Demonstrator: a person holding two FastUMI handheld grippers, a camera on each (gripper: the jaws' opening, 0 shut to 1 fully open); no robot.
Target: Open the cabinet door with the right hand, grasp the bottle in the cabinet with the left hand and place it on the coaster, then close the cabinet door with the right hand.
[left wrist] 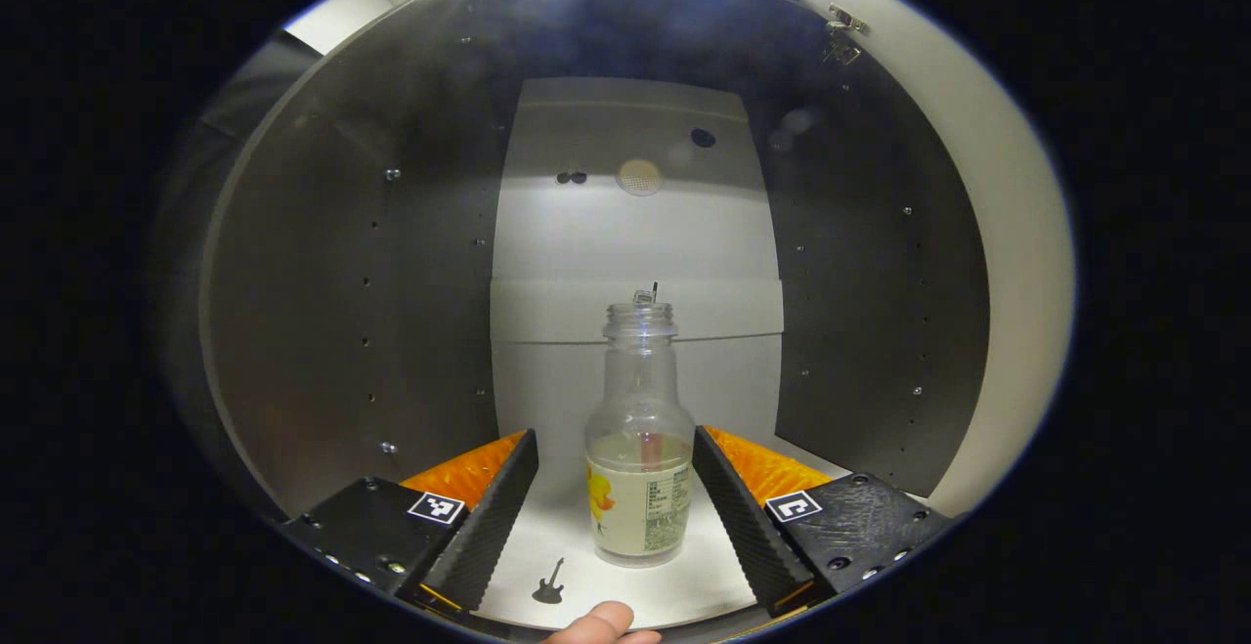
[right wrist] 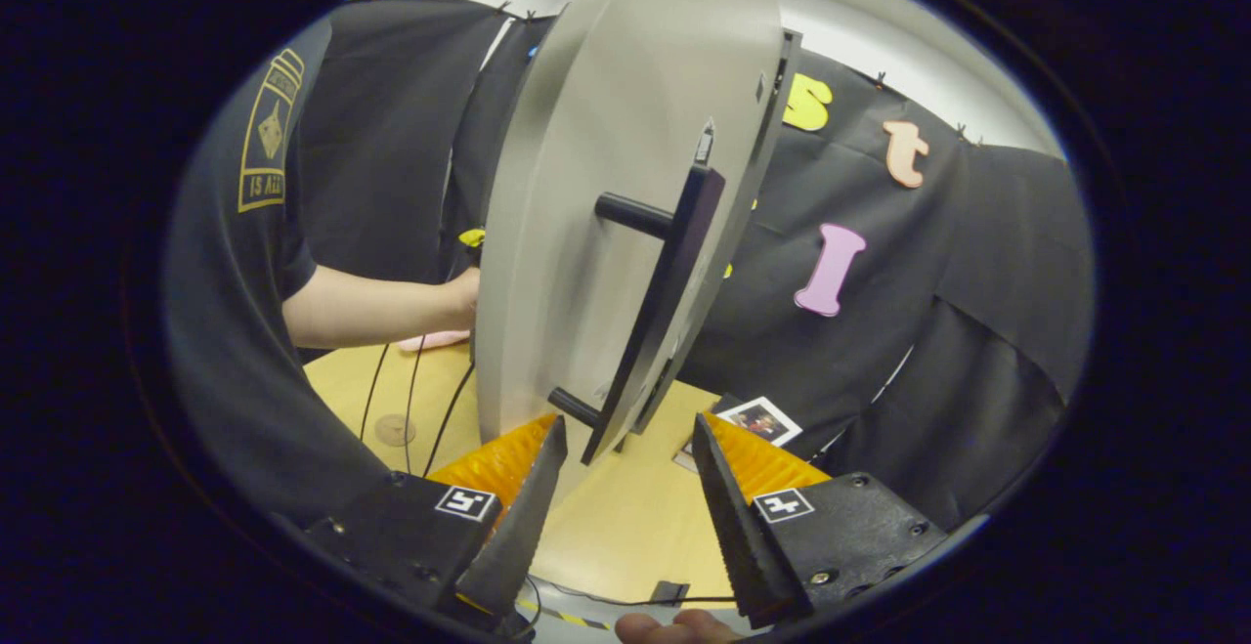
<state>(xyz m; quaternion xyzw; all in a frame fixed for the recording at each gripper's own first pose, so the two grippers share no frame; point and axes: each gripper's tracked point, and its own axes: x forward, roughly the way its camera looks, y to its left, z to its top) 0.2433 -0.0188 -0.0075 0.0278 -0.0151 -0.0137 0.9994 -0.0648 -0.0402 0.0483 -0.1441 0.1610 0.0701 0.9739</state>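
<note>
In the left gripper view, the inside of the cabinet is seen: dark side walls dotted with small holes and a pale back panel crossed by a narrow ledge. A hinge is fixed near the top right of the opening. On the pale cabinet floor a small dark guitar-shaped mark is seen in front. The bottle, clear, uncapped and labelled on its lower half, stands upright on that floor, and nothing is placed between it and the left gripper. The fingers are spread wide, one on each side of the bottle; the right-hand finger appears to lie just against the bottle's side, though contact cannot be confirmed, and the left-hand finger is kept apart from it. A fingertip of the holding hand is seen at the bottom edge.

In the right gripper view, the cabinet door is seen swung open, edge-on, with its dark bar handle mounted on two posts. Behind it, a person's forearm in a dark short sleeve is stretched toward the cabinet. A wooden bench carries cables, a round disc and a small photo card. The right gripper is held open, its fingers spread below the handle's lower end and touching nothing.
</note>
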